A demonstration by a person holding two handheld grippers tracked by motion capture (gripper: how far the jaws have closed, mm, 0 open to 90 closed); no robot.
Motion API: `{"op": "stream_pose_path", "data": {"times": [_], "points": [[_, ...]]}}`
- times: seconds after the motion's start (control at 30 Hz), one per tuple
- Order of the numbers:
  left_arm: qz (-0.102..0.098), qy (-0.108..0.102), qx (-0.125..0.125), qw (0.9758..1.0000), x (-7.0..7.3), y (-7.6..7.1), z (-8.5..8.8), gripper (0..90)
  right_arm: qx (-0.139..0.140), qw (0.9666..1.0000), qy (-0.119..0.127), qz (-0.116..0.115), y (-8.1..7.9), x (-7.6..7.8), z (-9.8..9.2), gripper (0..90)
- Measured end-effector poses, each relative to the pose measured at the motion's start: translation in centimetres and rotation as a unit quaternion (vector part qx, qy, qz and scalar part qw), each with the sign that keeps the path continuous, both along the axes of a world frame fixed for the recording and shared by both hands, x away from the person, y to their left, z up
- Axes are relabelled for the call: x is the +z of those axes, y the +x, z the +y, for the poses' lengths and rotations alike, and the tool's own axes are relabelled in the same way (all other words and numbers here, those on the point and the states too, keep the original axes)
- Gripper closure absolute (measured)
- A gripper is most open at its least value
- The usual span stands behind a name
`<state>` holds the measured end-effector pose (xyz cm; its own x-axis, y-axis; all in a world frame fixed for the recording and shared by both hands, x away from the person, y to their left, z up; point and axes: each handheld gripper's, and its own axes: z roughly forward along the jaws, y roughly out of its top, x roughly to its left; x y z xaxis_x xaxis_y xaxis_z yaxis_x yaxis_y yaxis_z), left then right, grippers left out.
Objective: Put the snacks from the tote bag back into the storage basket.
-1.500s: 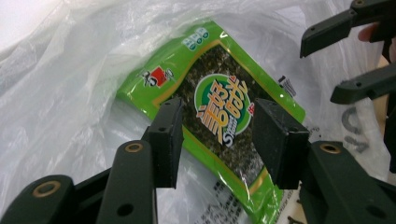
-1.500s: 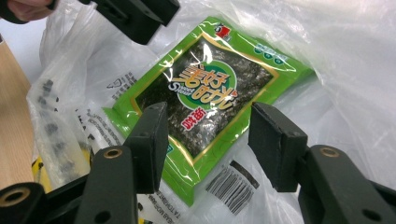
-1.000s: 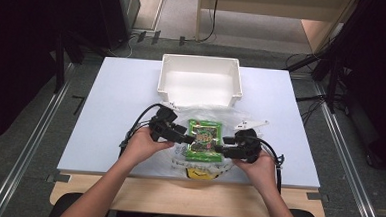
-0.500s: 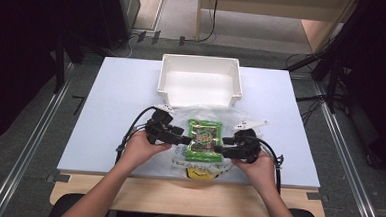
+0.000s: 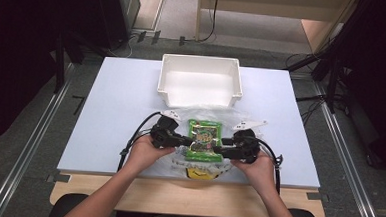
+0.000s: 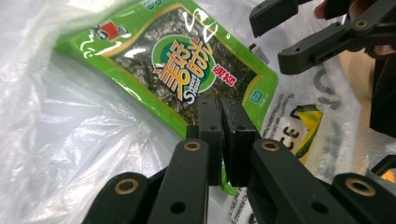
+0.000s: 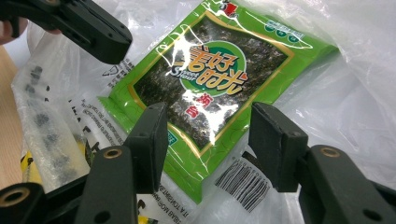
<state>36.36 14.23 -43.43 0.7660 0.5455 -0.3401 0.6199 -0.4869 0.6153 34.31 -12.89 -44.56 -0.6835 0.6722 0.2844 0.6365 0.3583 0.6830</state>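
Two grippers work at one green seaweed packet [image 5: 205,139], which lies on a clear plastic bag [image 5: 215,113] spread over the table [image 5: 111,104], just on my side of the white bin [image 5: 200,81]. My left gripper [image 6: 221,140] has just been closing, and its jaws now stand pressed together on the packet's near edge, with crinkled bag film around them; whether the film is pinched in with the packet I cannot tell. From above, that left gripper [image 5: 182,140] sits at the packet's left side, my left hand [image 5: 143,153] behind it. My right gripper [image 7: 208,140] keeps its jaws apart, one pad on each side of the packet's lower corner, hovering over it without pressing. In the high view it lies at the packet's right side [image 5: 219,151], with my right hand [image 5: 258,167] behind it. A printed barcode [image 7: 245,179] on the bag shows just below the packet between my right jaws. Nearer me than the packet, a yellow patch [image 5: 200,174] shows through the bag at the table's front edge.
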Motion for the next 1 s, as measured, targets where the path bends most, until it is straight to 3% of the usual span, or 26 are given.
{"op": "stream_pose_path", "data": {"times": [0.27,0.33,1.0], "points": [[0.005,0.028,-0.008,0.9996,-1.0,0.3,-0.4,86.8,0.000,1.0000,-0.002,0.000,0.0,-0.1,0.1,48.6],[0.013,0.020,-0.003,0.9997,-1.1,0.5,-0.2,87.0,0.000,1.0000,-0.002,0.001,0.0,-0.1,0.0,48.4],[0.012,0.020,0.004,0.9997,-1.5,0.7,0.3,88.8,-0.007,0.9999,0.011,-0.009,-0.1,0.3,-0.2,47.5]]}}
